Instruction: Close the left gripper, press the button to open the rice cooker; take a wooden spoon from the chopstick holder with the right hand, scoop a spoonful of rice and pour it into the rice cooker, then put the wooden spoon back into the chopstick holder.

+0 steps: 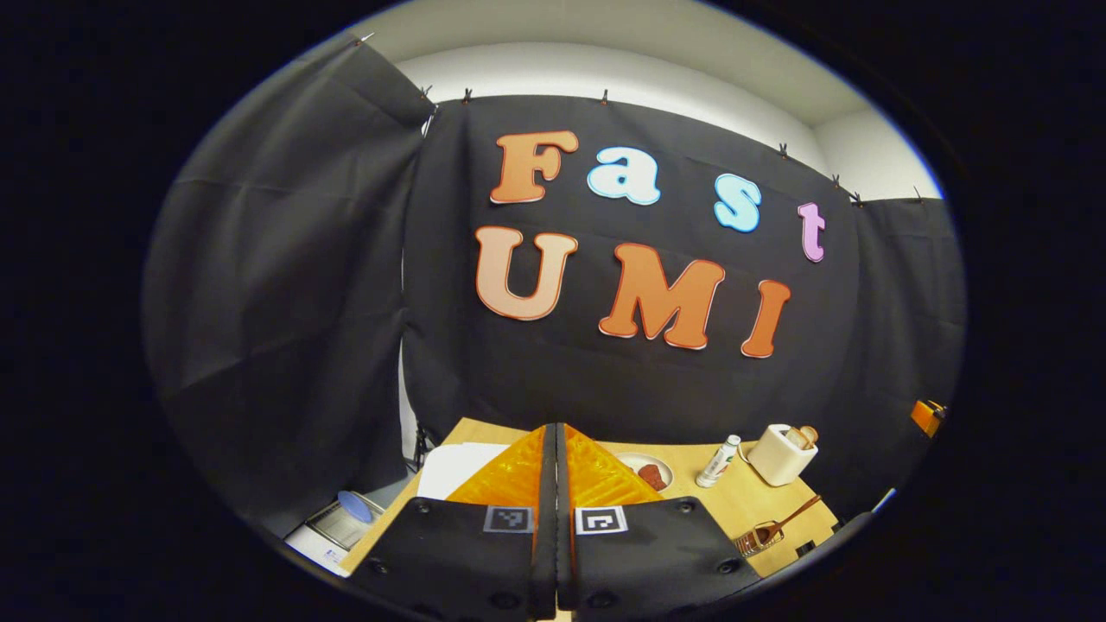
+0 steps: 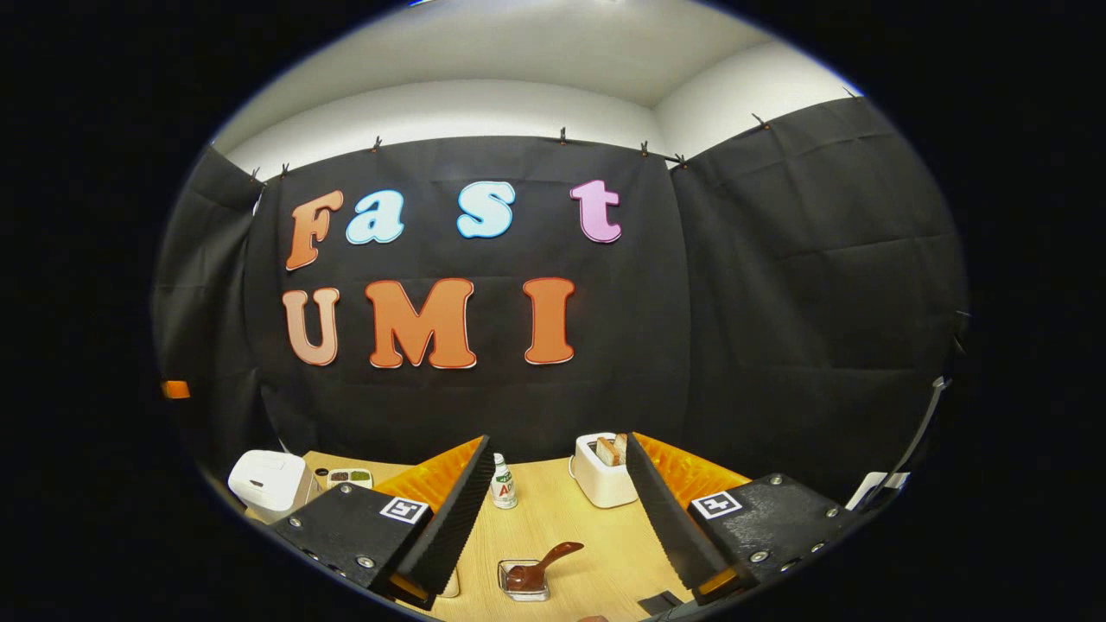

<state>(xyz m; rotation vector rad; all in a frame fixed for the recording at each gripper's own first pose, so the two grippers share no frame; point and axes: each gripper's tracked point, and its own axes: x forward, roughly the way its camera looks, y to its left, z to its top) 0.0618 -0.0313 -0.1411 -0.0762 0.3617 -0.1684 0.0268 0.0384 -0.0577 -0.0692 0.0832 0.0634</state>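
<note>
Your left gripper [image 1: 556,441] has its two fingers pressed together with nothing between them, so the closing is done and the button press is what remains. The one rice cooker [image 2: 270,484] sits at the far left of the table [image 2: 553,518] in the right gripper view; in the left gripper view the closed fingers hide most of the table ahead, and the white shape just left of them may be that cooker, though you cannot be sure. If so, it lies ahead and below the fingertips, and your left hand is the nearer one to it.

Your right gripper [image 2: 560,471] is wide open and holds nothing. Straight ahead and low between its fingers stands one small clear holder [image 2: 524,580] with one wooden spoon [image 2: 544,561] in it, bowl down in the holder, handle leaning up and to the right. In the left gripper view the same spoon runs diagonally at the table's near right edge, so the right hand is clearly closer.

Counted besides: one toaster [image 2: 602,471], one small bottle [image 2: 503,485], one plate [image 1: 646,471], one divided tray [image 2: 349,477] beside the cooker
</note>
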